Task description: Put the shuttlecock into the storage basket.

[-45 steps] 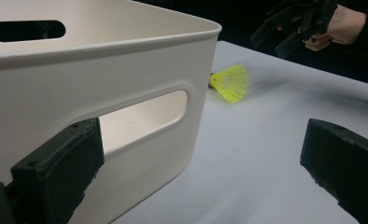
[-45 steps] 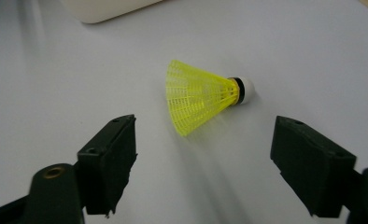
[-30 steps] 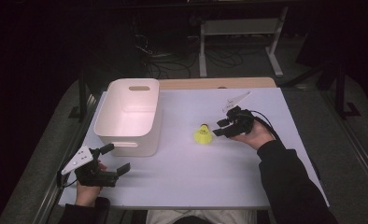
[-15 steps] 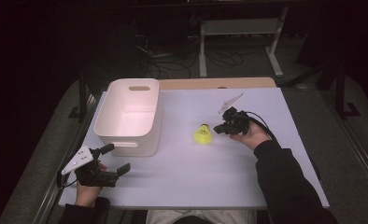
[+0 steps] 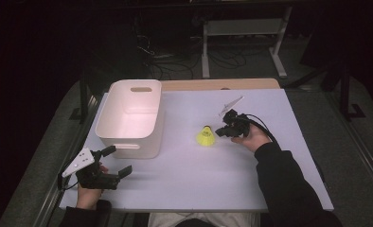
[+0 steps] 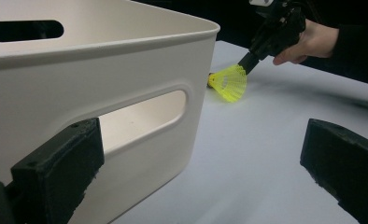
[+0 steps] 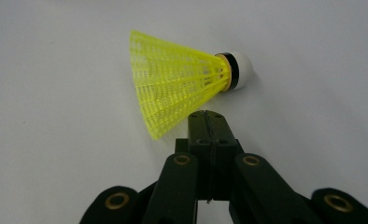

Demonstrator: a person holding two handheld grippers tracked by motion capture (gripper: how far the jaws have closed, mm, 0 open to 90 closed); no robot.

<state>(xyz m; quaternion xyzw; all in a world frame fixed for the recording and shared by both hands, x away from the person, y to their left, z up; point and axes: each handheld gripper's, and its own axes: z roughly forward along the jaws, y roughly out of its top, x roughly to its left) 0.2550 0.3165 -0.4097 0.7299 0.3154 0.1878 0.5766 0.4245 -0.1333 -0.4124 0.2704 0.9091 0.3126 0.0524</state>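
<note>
A yellow mesh plastic shuttlecock with a white cork tip (image 7: pixel 187 88) lies on its side near the middle of the white tabletop (image 5: pixel 251 184), just right of the white plastic bin with handle slots (image 5: pixel 130 120) at the left edge. The right gripper (image 7: pixel 209 122), its jaws pressed together with nothing between them, sits at the skirt's rim, seemingly touching it. The left gripper (image 5: pixel 116 161), jaws apart and empty, rests by the near-left corner. To lift the shuttlecock cleanly, the right jaws would likely need to part and straddle the skirt's thin edge, squeezing gently so the mesh does not crumple or skid.
</note>
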